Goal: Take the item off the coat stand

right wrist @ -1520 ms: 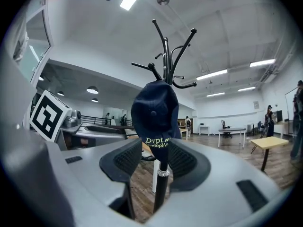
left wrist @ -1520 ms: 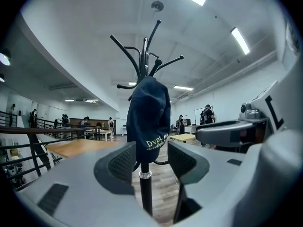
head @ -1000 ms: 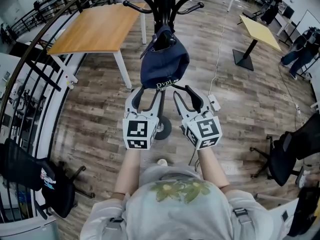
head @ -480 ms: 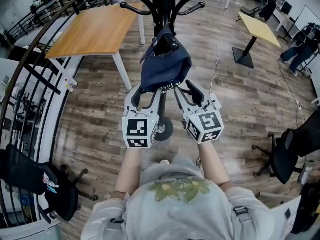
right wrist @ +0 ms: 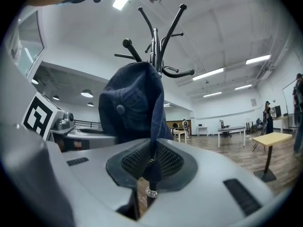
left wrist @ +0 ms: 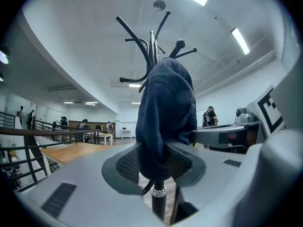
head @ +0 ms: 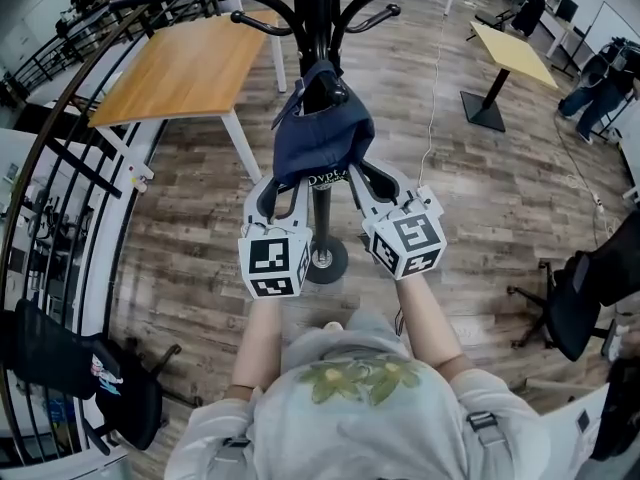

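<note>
A navy cap hangs on a hook of the black coat stand, with white lettering on its lower edge. Both grippers are raised to that edge, side by side. My left gripper is closing, and a thick fold of the cap fills the gap between its pads. My right gripper is closing too, with a thin hanging edge of the cap pinched between its pads. The stand's pole shows below the jaws in both gripper views.
The stand's round base sits on the wood floor right in front of the person. A wooden table stands at the back left, a yellow table at the back right. Black railing runs along the left; office chairs stand at the right.
Both grippers have risen to the cap's lower edge, and their jaws have drawn in from wide open onto the fabric. The cap still hangs on its hook.
</note>
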